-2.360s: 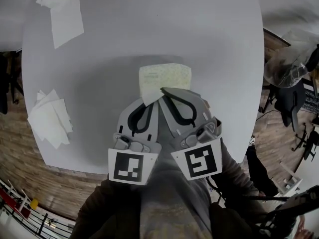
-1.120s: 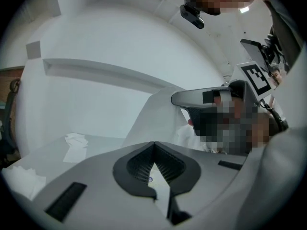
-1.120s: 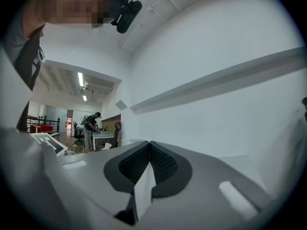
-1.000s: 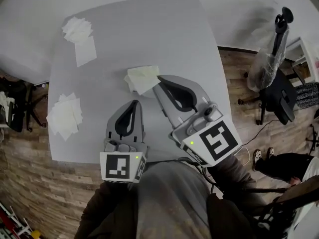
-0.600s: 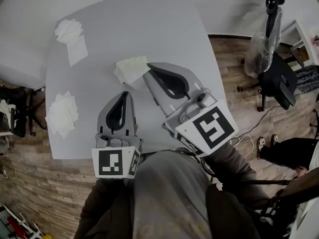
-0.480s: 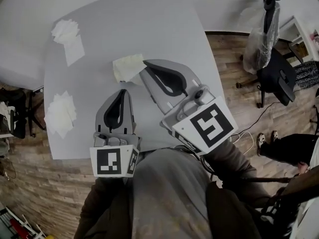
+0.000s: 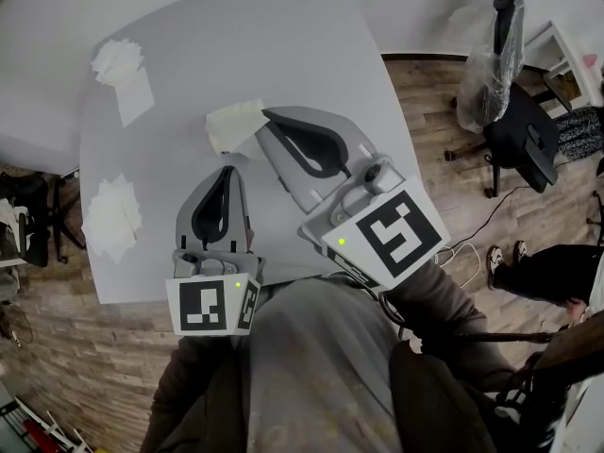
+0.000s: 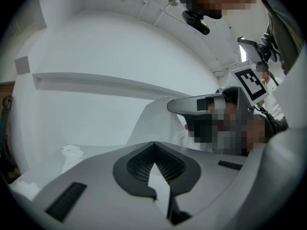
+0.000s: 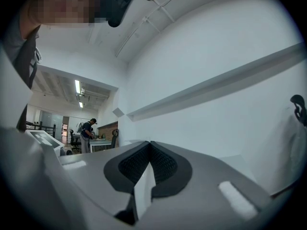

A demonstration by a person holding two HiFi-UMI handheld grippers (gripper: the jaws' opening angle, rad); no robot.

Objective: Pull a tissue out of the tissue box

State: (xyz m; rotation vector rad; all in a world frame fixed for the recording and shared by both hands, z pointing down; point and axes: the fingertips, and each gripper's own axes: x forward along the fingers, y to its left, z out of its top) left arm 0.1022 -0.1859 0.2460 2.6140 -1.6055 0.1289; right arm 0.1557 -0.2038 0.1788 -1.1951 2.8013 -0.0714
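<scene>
Right tool (image 7: 267,117): jaws closed tight on one corner of a pale, crumpled paper tissue (image 7: 234,125); the tool is held level, up above the desk.
Left tool (image 7: 225,171): jaws together with nothing pinched in them; it sits closer to the person, tip aimed toward the tissue but apart from it.
Tissue: it drapes from the right tool's tip out to the left in the head view, its long side running away from the jaws, clear over the pale grey desk (image 7: 311,45).
Tissue box: I can't spot one in any view.
Nearer hand: the right has it; the left tool is near and free.
Further out: two heaps of loose white tissues, one at the desk's far left corner (image 7: 121,62) and one at its left edge (image 7: 111,217), both well apart from the held tissue.
Judgement: the pull looks done; what's left is likely a set-down leftward, toward those heaps.
</scene>
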